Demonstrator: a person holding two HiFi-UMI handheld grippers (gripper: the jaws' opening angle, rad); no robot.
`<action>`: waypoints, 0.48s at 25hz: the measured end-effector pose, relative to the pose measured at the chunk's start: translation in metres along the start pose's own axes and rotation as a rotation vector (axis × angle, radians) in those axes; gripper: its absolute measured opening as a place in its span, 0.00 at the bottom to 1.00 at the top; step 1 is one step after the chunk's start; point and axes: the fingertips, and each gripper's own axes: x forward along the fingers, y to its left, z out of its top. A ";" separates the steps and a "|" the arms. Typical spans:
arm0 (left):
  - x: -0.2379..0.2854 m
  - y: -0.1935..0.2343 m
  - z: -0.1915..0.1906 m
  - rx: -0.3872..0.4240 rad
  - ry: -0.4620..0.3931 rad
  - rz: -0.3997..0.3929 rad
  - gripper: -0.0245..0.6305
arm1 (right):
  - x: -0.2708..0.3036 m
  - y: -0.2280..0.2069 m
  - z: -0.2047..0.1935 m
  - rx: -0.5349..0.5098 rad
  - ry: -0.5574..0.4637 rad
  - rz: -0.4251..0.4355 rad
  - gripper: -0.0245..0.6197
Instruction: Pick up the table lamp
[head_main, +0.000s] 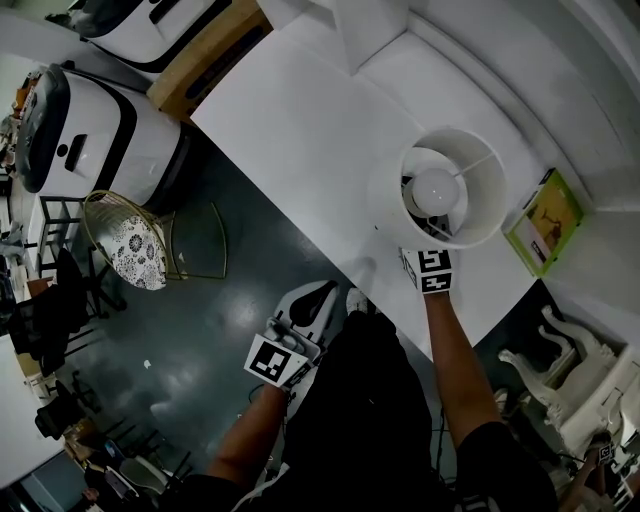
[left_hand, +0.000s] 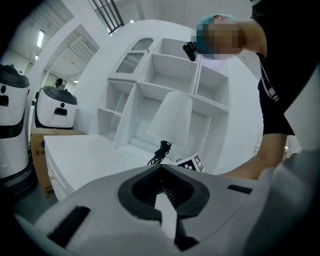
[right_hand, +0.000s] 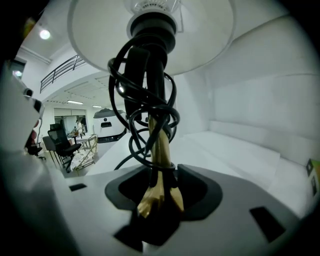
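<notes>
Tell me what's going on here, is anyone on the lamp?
A person works with a gripper in each hand at a white table. The right gripper is shut on the gold stem of the table lamp, just below the black cord wound around it. The left gripper is shut on nothing and held low, off the table's edge. Whether the lamp's base has left the table can't be told.

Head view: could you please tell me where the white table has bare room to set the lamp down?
The table is bare from the lamp leftwards to the brown box. It is tighter on the right, where the green book lies close by the shade. The right tongs grip the stem.
</notes>
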 end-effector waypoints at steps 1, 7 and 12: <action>0.000 0.000 -0.001 -0.001 0.001 0.001 0.06 | 0.001 0.000 0.000 -0.004 0.004 -0.007 0.32; -0.003 -0.005 -0.003 0.002 0.000 0.000 0.07 | -0.002 0.003 0.004 -0.043 -0.040 -0.001 0.29; -0.011 -0.006 -0.003 0.004 0.006 0.011 0.07 | -0.001 0.005 0.006 -0.062 -0.036 0.024 0.28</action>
